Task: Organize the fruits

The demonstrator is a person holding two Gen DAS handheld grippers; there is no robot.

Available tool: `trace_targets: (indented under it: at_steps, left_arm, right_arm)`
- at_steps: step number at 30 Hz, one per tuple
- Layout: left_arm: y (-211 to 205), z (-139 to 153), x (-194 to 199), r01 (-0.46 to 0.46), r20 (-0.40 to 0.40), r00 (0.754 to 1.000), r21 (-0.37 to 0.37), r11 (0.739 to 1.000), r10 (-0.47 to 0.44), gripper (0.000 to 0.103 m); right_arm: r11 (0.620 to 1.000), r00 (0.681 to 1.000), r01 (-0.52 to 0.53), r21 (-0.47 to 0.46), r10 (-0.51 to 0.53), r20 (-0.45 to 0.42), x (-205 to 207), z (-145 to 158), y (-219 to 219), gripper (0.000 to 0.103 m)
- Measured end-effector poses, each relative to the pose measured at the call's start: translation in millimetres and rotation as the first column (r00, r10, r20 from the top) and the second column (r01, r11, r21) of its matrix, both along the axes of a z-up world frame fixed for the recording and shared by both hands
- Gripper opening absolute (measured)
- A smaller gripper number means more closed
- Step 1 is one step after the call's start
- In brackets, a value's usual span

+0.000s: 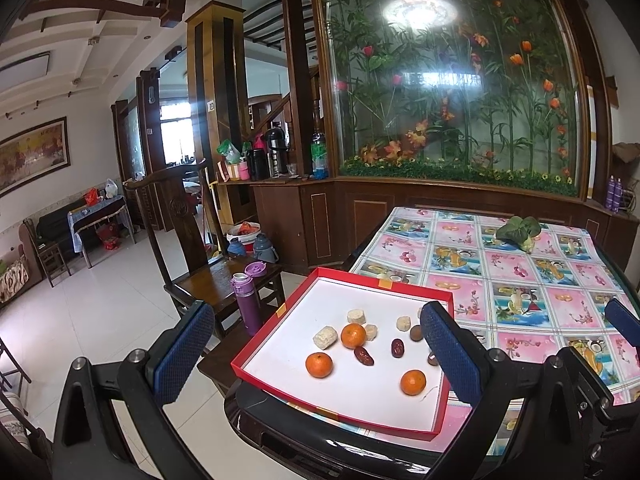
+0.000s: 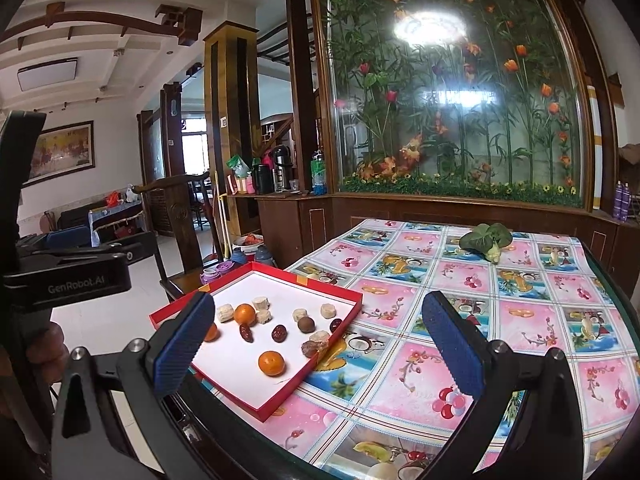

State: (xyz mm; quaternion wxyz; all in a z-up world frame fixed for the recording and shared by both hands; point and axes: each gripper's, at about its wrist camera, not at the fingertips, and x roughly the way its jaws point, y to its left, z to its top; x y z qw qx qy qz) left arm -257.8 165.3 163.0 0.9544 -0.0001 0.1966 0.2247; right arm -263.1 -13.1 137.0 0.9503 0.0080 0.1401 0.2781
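Fruit lies scattered in the tray (image 1: 400, 426): three oranges (image 1: 319, 365), red dates (image 1: 363, 356), pale chunks (image 1: 323, 337), a brown ball (image 2: 306, 324), mixed, not grouped by kind. Scene fits sorting ahead or a loose gathering already made; cannot tell which.

Left claw (image 1: 316, 356) wide, empty, touching nothing; tray ahead between its fingers.

Right claw (image 2: 320, 340) wide, empty; tray ahead and left, bench (image 2: 520, 320) below. Greens (image 2: 486, 242) far ahead, outside the tray.

- Left wrist view looks forward and slightly down between its fingers, close above the red tray (image 1: 440, 412).
- Right wrist view sits further right, over the tablecloth (image 2: 500, 320).
- Both share tray, table, flower-painted glass screen (image 1: 452, 80).
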Motion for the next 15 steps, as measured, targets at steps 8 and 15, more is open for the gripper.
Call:
trace_targets:
  at_steps: [8,15]
  left_arm:
    - [-0.3,-0.3,1.5,-0.001,-0.007,1.000,0.001,1.000,0.001,0.103]
    - [1.8,-1.4,6.3,-0.007,-0.016,1.000,0.000,1.000,0.007,0.103]
  right_arm:
    - [1.000,1.000,-0.013,-0.008,0.013,-0.009,2.6,-3.7,3.0,0.103]
    - [1.000,1.000,-0.018,-0.005,0.018,-0.019,5.2,-7.8,5.4,0.103]
